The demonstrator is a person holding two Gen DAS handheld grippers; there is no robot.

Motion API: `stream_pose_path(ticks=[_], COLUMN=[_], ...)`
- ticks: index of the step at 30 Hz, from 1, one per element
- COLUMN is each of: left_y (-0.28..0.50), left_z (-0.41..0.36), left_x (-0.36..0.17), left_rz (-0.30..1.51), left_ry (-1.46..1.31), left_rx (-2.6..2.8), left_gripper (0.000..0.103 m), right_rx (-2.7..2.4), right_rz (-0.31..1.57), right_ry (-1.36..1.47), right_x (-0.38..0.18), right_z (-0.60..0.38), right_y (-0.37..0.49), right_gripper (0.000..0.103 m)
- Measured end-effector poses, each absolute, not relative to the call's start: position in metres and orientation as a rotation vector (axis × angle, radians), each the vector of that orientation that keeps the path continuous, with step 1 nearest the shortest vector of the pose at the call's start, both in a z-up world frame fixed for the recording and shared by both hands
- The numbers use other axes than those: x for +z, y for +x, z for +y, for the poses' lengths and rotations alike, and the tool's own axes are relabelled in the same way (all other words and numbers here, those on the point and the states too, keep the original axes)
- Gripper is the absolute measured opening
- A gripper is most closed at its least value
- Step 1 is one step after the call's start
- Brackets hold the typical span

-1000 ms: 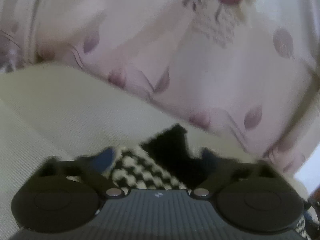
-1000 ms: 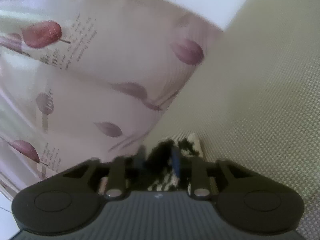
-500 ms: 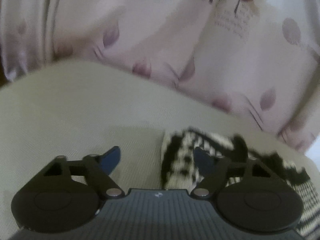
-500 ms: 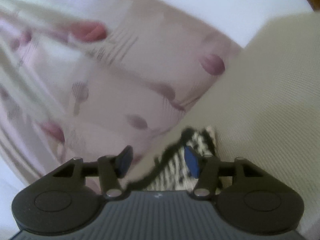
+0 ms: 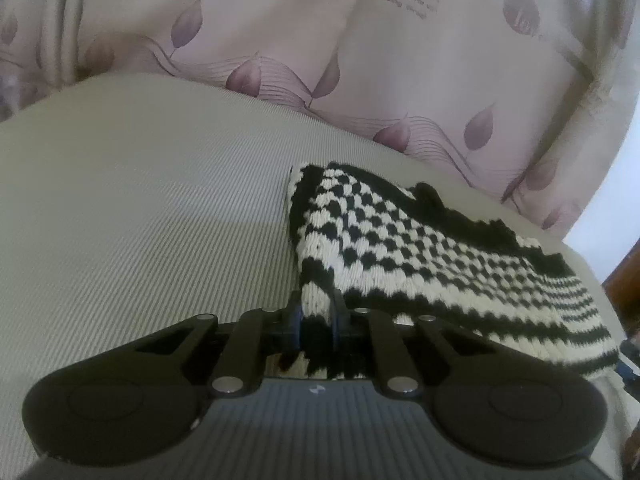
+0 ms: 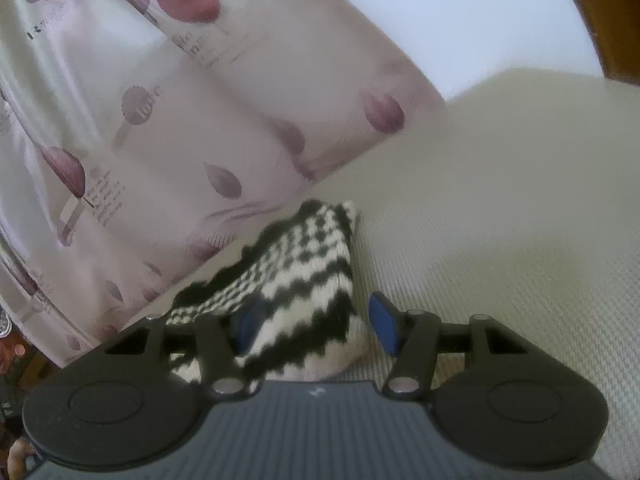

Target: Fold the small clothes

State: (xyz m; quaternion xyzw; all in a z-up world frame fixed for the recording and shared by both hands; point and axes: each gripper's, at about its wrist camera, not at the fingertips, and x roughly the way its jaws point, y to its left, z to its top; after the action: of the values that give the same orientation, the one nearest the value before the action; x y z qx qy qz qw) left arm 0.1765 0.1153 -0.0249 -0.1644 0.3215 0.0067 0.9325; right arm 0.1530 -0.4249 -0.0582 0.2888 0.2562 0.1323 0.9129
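A small black-and-cream checked knit garment (image 5: pixel 420 240) lies on a pale ribbed cushion (image 5: pixel 140 200). In the left wrist view my left gripper (image 5: pixel 316 316) is closing, its blue pads pinching the garment's near left corner. The right wrist view shows the same knit (image 6: pixel 308 264) from its other end, a striped corner bunched up between the fingers of my right gripper (image 6: pixel 316 320). Those jaws stand apart: the left pad is against the fabric, and the right fingertip (image 6: pixel 384 320) is clear of it.
A pink curtain with purple leaf prints (image 5: pixel 280 20) hangs just behind the cushion and shows again (image 6: pixel 180 120) on the left in the right wrist view. Bare cushion (image 6: pixel 500 200) spreads to the right there. Brown wood (image 6: pixel 600 8) sits at the upper right.
My left gripper went from wide open to pinched on the garment's corner, and the knit now lies spread out to the right. My right gripper opened wider and rolled, with the knit still between its fingers.
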Motion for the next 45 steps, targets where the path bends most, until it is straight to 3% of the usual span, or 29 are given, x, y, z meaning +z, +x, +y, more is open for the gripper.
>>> stream_pose_path(ticks=[8, 10, 11, 12, 15, 23, 26, 27, 35, 39, 45], left_y=[0.173, 0.171, 0.17, 0.169, 0.169, 0.171, 0.169, 0.169, 0.167, 0.167, 0.167], left_z=[0.115, 0.11, 0.11, 0.111, 0.118, 0.123, 0.12, 0.121, 0.119, 0.117, 0.113], left_x=[-0.027, -0.027, -0.028, -0.03, -0.035, -0.04, -0.04, -0.041, -0.041, -0.04, -0.04], left_rz=[0.605, 0.582, 0.581, 0.582, 0.577, 0.556, 0.542, 0.541, 0.539, 0.547, 0.548], left_ry=[-0.315, -0.269, -0.266, -0.275, -0.297, -0.279, -0.259, -0.261, -0.245, -0.219, -0.185], left_rx=[-0.008, 0.008, 0.014, 0.02, 0.024, 0.025, 0.035, 0.041, 0.096, 0.136, 0.178], left_gripper=[0.016, 0.023, 0.027, 0.029, 0.037, 0.047, 0.051, 0.053, 0.068, 0.077, 0.084], right_rx=[0.264, 0.29, 0.293, 0.269, 0.271, 0.281, 0.292, 0.279, 0.225, 0.236, 0.185], right_rz=[0.516, 0.533, 0.561, 0.597, 0.635, 0.681, 0.691, 0.686, 0.391, 0.415, 0.493], right_ry=[0.538, 0.541, 0.551, 0.54, 0.536, 0.46, 0.465, 0.458, 0.462, 0.224, 0.111], right_x=[-0.051, -0.051, -0.054, -0.056, -0.056, -0.054, -0.052, -0.052, -0.016, 0.003, -0.014], right_z=[-0.426, -0.427, -0.427, -0.425, -0.426, -0.432, -0.427, -0.427, -0.42, -0.367, -0.32], right_y=[0.147, 0.156, 0.161, 0.166, 0.163, 0.153, 0.155, 0.154, 0.121, 0.146, 0.184], right_gripper=[0.058, 0.055, 0.04, 0.016, 0.01, 0.01, 0.014, 0.02, 0.023, 0.023, 0.023])
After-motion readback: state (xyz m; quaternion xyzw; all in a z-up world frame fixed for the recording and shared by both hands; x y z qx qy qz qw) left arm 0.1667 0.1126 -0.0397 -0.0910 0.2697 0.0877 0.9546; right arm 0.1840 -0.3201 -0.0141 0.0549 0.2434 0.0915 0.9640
